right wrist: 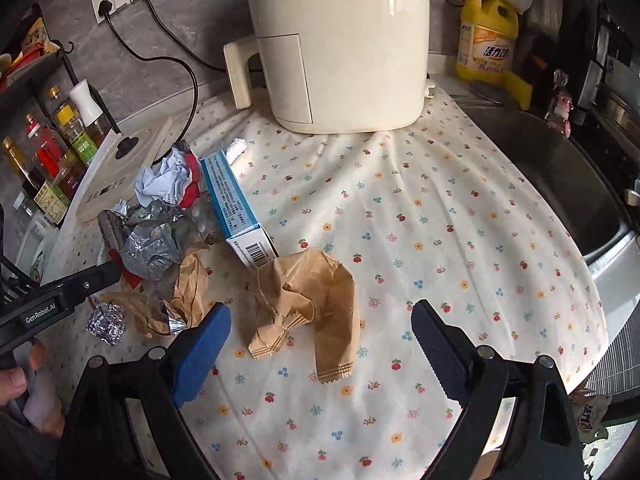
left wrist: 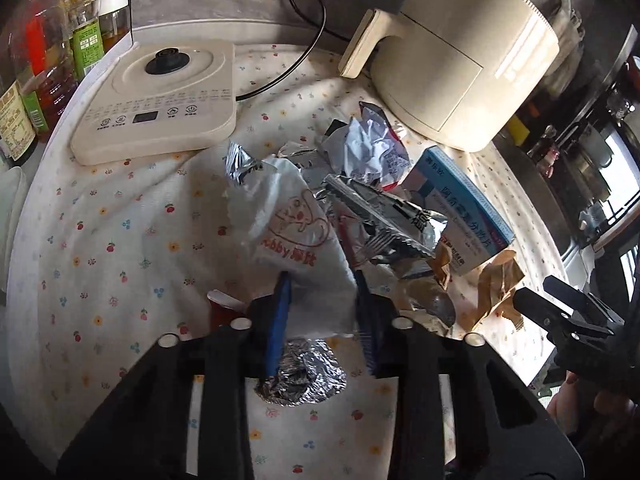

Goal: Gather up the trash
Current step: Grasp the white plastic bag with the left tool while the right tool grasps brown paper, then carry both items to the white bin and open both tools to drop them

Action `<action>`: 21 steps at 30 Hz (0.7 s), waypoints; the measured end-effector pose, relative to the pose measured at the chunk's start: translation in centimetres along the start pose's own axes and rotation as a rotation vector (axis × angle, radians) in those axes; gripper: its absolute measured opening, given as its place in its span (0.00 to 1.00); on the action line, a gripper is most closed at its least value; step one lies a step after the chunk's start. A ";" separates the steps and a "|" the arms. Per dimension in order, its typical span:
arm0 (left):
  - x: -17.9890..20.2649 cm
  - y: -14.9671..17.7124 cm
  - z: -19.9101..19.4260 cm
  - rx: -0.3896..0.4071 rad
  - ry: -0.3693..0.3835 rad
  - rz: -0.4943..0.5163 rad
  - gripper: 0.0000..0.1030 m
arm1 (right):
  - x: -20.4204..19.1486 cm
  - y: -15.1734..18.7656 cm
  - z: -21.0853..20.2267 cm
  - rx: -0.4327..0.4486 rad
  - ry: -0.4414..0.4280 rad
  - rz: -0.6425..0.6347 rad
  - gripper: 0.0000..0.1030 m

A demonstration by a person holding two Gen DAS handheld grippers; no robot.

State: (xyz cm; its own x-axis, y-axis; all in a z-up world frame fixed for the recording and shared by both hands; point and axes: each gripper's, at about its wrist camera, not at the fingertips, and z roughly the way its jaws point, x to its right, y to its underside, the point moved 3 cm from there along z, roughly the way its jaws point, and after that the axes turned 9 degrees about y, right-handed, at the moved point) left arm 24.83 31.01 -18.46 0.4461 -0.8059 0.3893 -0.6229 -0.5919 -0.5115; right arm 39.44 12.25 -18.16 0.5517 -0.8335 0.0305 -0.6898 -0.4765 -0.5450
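My left gripper (left wrist: 322, 308) is shut on a white plastic bag (left wrist: 296, 236) with red print, held above the floral cloth. Under it lies a foil ball (left wrist: 302, 376), also in the right wrist view (right wrist: 107, 322). Beyond the bag is a pile of trash: crumpled foil wrappers (left wrist: 372, 152), a blue and white medicine box (left wrist: 466, 220) and brown paper (left wrist: 498, 288). In the right wrist view my right gripper (right wrist: 320, 344) is open, its fingers either side of a crumpled brown paper bag (right wrist: 316, 296). The box (right wrist: 236, 208) and wrappers (right wrist: 150, 244) lie to its left.
A cream air fryer (right wrist: 340, 40) stands at the back. A kettle base (left wrist: 160, 100) with its cord lies at the left, next to oil and sauce bottles (left wrist: 40, 60). A sink (right wrist: 560, 184) is at the right, with a yellow detergent bottle (right wrist: 486, 40) behind it.
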 end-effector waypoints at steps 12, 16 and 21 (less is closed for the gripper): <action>-2.2 -0.9 -5.8 0.169 -0.030 -0.031 0.04 | 0.1 -0.5 2.9 -0.068 -0.023 0.035 0.28; -2.0 -0.4 -7.4 0.200 -0.023 -0.025 0.04 | 1.3 -0.2 1.4 -0.026 -0.020 0.066 0.19; -0.9 0.8 -9.2 0.228 -0.008 0.002 0.04 | 2.8 0.4 -1.7 0.036 -0.053 0.112 0.16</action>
State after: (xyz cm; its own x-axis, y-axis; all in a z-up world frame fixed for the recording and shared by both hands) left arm 18.04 31.36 -12.18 0.4511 -0.8064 0.3824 -0.4627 -0.5777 -0.6724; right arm 39.93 9.24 -16.83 0.4967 -0.8646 -0.0757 -0.7318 -0.3703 -0.5721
